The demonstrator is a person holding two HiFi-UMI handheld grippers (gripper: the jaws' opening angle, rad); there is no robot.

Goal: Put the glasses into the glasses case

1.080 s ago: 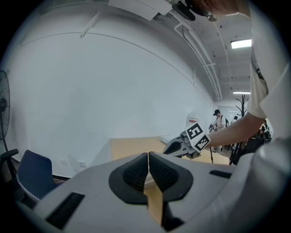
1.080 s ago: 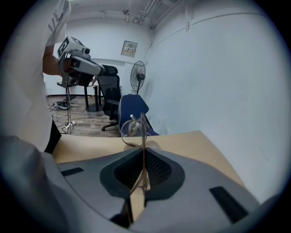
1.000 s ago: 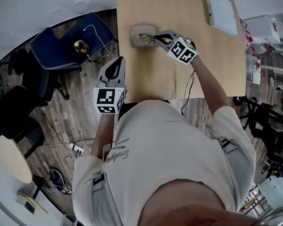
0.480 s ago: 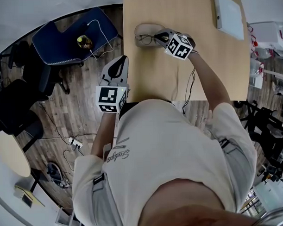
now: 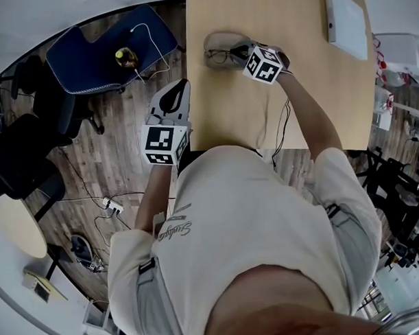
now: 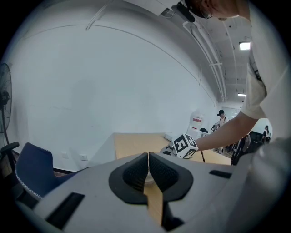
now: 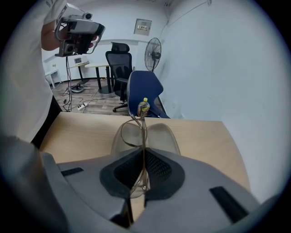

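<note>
at the far left corner of the wooden surface [image 5: 289,92], the right gripper [image 5: 241,54] was clamped on the glasses [image 5: 221,56], pinching a thin part of the frame so that one lens stood over the beige glasses case [image 5: 222,40]. compared with a second earlier, this gripper had drawn closer to the case and its tip now overlapped it. off the surface's left edge, above the floor, the left gripper [image 5: 181,85] stayed put, jaws together and empty.
</note>
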